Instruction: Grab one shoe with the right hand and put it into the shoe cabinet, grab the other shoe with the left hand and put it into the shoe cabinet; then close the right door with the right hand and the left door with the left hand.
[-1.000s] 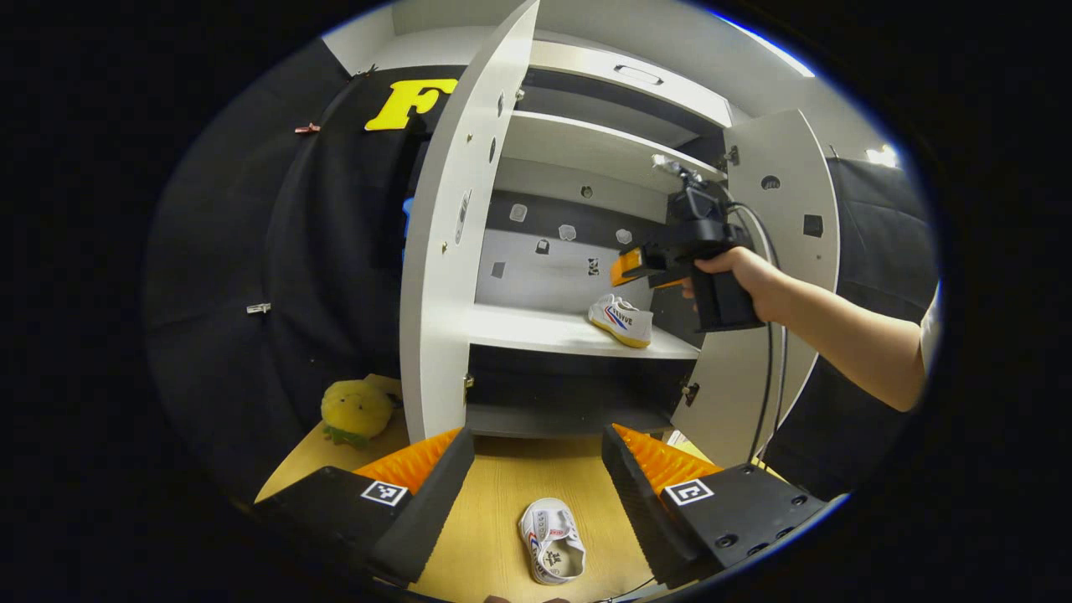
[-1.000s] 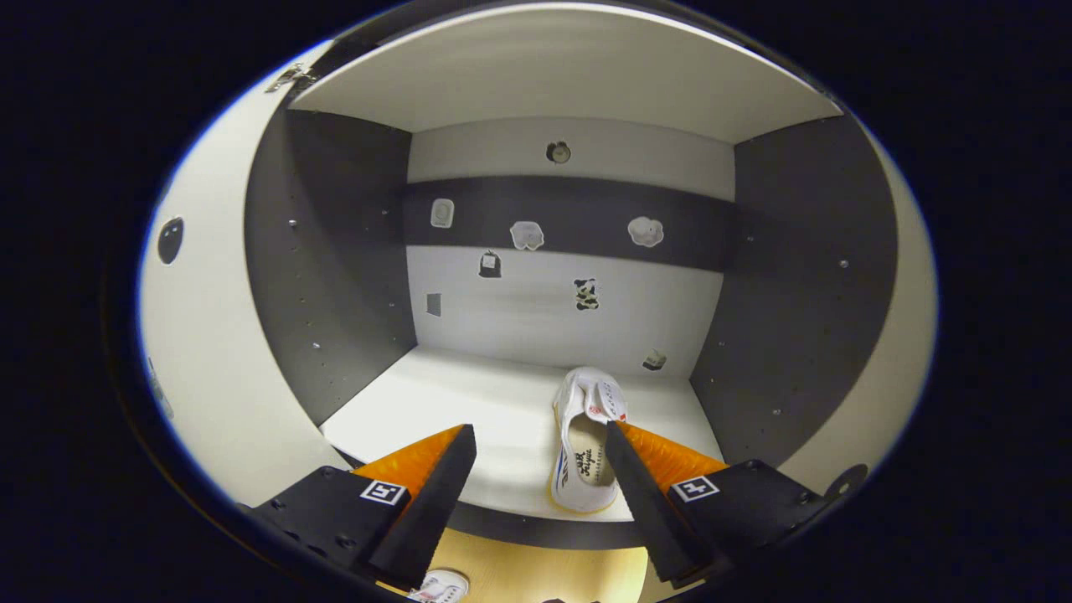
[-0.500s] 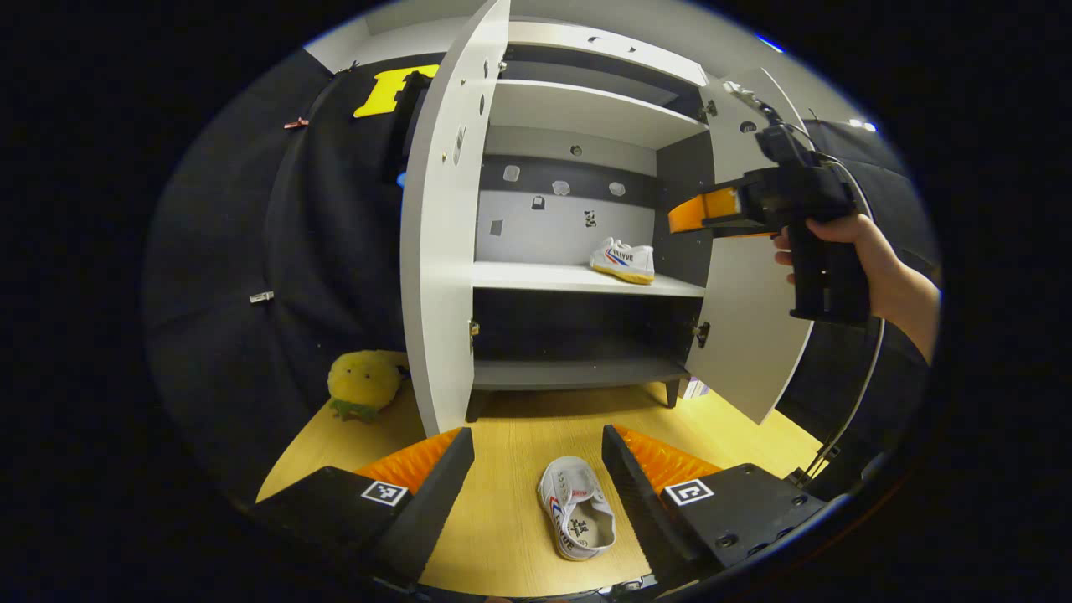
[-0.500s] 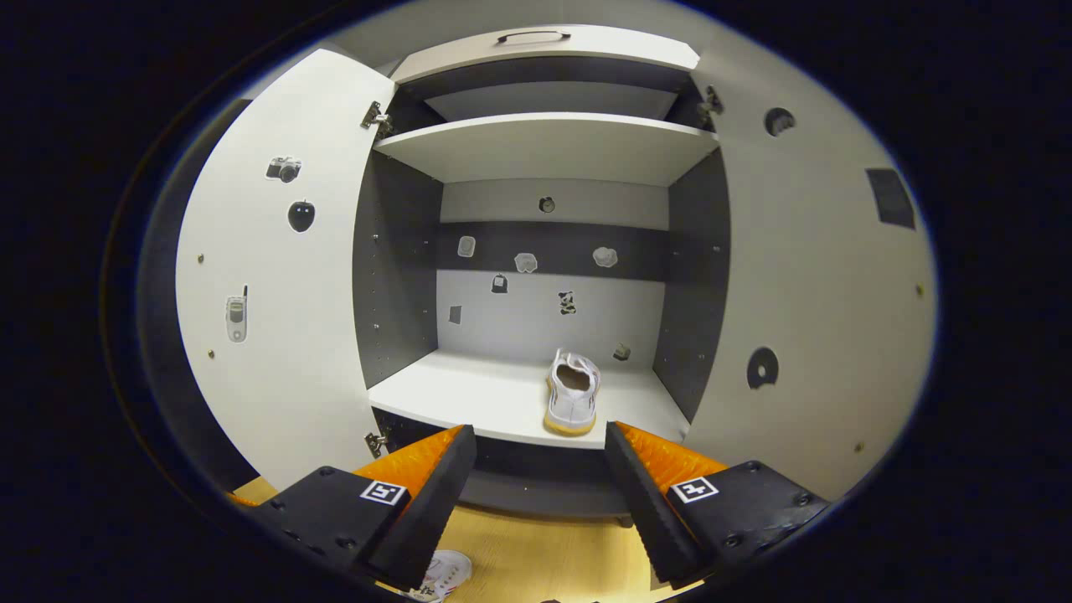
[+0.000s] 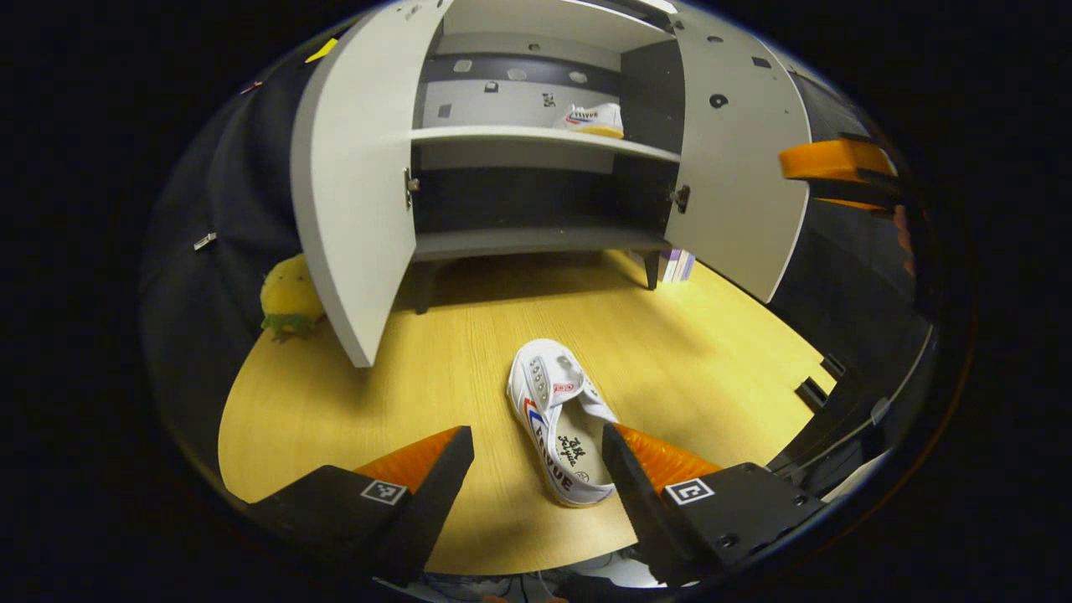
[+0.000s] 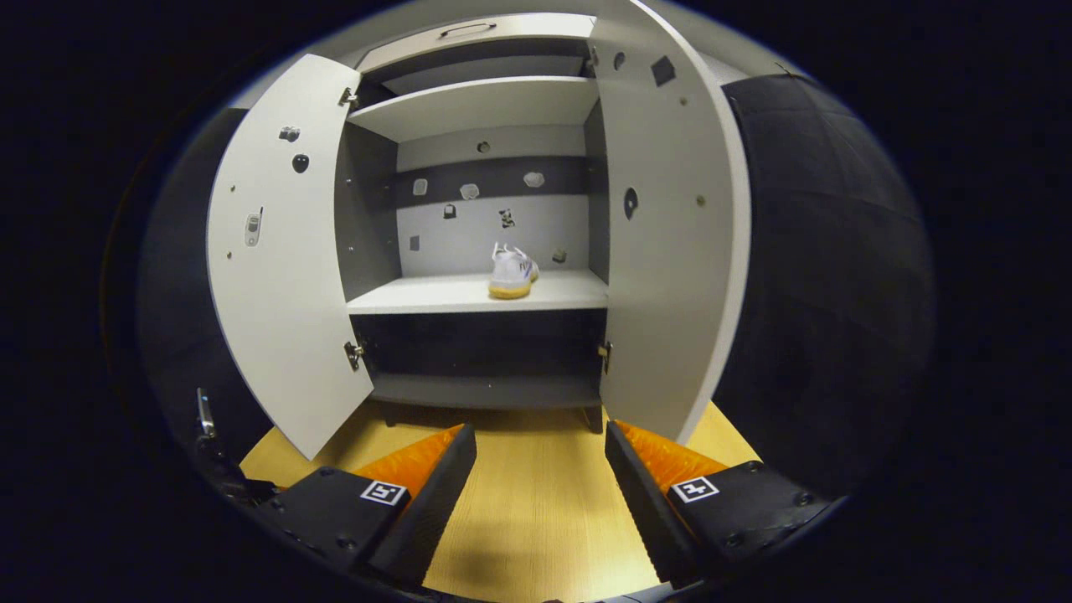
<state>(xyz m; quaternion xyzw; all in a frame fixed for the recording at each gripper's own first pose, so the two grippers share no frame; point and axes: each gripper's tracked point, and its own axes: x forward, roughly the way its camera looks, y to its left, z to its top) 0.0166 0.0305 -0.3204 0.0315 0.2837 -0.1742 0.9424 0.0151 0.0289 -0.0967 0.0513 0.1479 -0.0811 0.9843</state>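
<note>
A white shoe [image 5: 559,419] lies on the wooden floor [image 5: 469,352], toe toward the shoe cabinet [image 5: 536,180]. My left gripper [image 5: 536,456] hovers open just above its heel end, not touching. The other white shoe [image 5: 593,120] [image 6: 512,272] stands on the cabinet's middle shelf [image 6: 469,295]. Both doors stand open: left door [image 5: 356,176] [image 6: 280,251], right door [image 5: 737,159] [image 6: 670,218]. My right gripper [image 6: 540,469] is open and empty, well back from the cabinet; it also appears at the right edge of the left gripper view [image 5: 837,167].
A yellow plush toy [image 5: 285,293] sits on the floor left of the left door. Some books [image 5: 677,265] stand behind the cabinet's right leg. Black cloth walls close the booth on both sides.
My left gripper has dropped toward the shoe on the floor, which now sits closer between its fingers. My right gripper has pulled back from the shelf, leaving the other shoe there.
</note>
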